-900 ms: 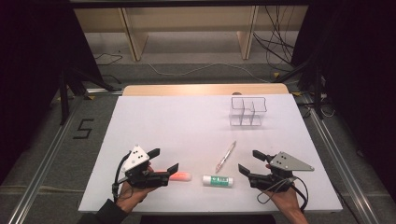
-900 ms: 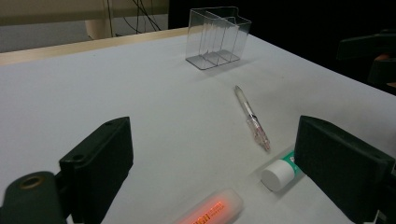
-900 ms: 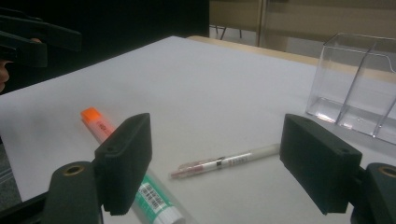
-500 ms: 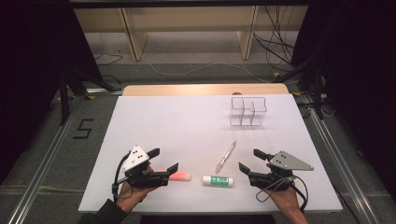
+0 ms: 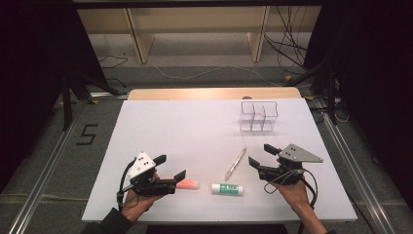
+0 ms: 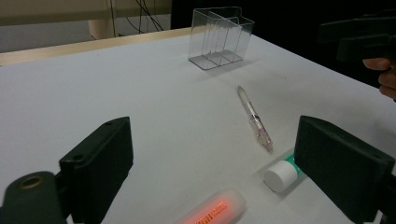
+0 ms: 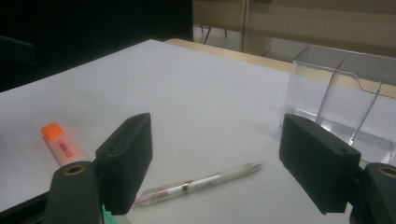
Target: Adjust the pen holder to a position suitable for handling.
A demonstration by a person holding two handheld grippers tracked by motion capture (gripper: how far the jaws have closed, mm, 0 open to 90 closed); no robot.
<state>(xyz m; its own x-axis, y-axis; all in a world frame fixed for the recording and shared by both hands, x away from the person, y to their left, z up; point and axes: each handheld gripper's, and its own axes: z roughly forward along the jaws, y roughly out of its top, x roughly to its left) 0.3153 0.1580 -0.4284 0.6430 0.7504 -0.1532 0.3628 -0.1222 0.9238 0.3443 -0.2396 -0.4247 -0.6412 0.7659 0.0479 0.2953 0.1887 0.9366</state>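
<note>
The left hand-held gripper (image 5: pixel 169 170) hangs low over the white desk (image 5: pixel 195 126), jaws spread wide and empty, just beside the orange highlighter (image 5: pixel 188 184). The right hand-held gripper (image 5: pixel 263 157) is likewise wide apart, holding nothing. Between them lie a glue stick (image 5: pixel 227 188) and a pen (image 5: pixel 235 164). A clear divided holder (image 5: pixel 258 116) stands farther back.

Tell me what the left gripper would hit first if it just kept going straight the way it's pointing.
Probably the orange highlighter. The left gripper is open, and in its own view the highlighter lies just ahead between the jaws, closer than the glue stick and pen. Depth is unclear, so it might pass above it.
</note>
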